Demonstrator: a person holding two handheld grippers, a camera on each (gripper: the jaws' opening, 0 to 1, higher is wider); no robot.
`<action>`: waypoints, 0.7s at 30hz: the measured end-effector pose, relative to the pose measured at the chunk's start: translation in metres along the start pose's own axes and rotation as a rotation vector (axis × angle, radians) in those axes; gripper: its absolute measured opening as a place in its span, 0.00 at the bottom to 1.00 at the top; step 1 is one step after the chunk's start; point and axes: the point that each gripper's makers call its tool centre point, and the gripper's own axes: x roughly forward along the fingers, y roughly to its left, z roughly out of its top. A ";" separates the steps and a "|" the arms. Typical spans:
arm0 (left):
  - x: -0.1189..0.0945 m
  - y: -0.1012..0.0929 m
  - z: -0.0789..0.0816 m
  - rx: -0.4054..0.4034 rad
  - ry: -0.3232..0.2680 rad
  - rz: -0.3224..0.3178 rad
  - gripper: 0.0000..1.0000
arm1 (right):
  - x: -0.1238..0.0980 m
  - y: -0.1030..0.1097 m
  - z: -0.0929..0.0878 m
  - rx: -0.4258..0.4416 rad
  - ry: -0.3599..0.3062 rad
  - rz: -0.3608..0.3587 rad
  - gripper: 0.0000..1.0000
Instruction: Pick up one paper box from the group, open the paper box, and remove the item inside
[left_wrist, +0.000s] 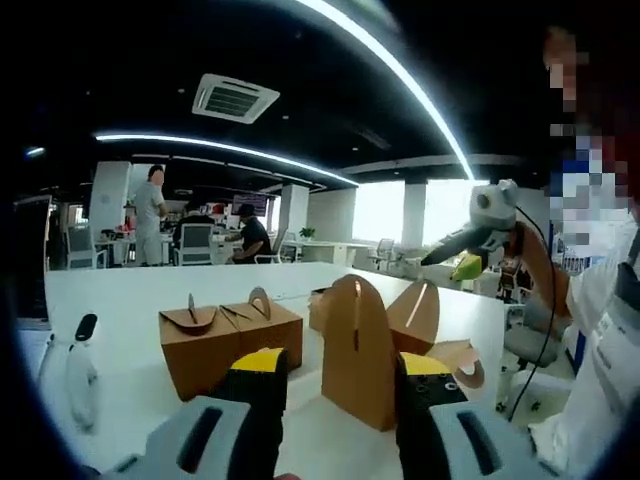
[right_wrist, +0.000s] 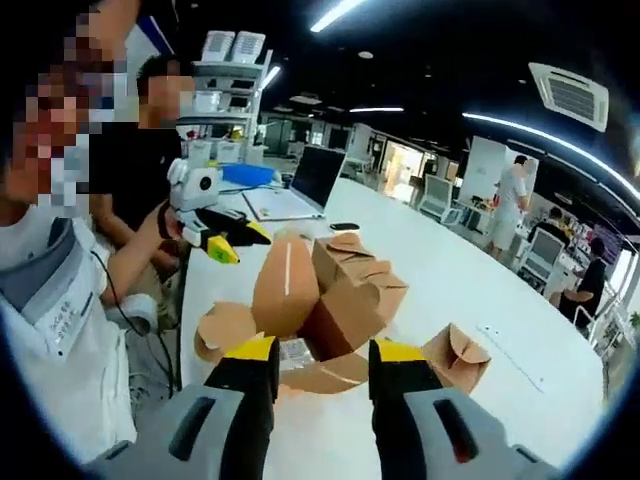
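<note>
An opened brown paper box (left_wrist: 358, 345) stands on the white table (left_wrist: 120, 300), its tall flaps spread apart. It sits just beyond my left gripper (left_wrist: 343, 362), whose yellow-tipped jaws stand open on either side of it without touching. In the right gripper view the same opened box (right_wrist: 300, 295) lies ahead of my right gripper (right_wrist: 325, 349), also open. Something small and pale (right_wrist: 294, 350) shows low inside the box. Each gripper appears in the other's view, held off to the side of the box: the right gripper (left_wrist: 466, 258) and the left gripper (right_wrist: 238, 242).
Two closed boxes (left_wrist: 228, 335) with tab handles stand left of the opened one, seen too as closed boxes (right_wrist: 358, 268). A lone box (right_wrist: 455, 357) sits apart. A laptop (right_wrist: 300, 185) is at the table's far end. A person's body (right_wrist: 55, 300) is close by.
</note>
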 end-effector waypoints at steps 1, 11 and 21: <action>0.000 0.000 0.000 0.000 -0.002 -0.001 0.44 | 0.003 0.000 0.002 -0.005 0.004 0.006 0.40; 0.002 0.011 -0.008 -0.041 0.000 0.007 0.44 | 0.048 0.009 0.003 -0.132 0.202 0.183 0.37; 0.003 0.022 -0.019 -0.072 0.010 0.026 0.44 | 0.088 0.020 -0.014 -0.200 0.371 0.303 0.38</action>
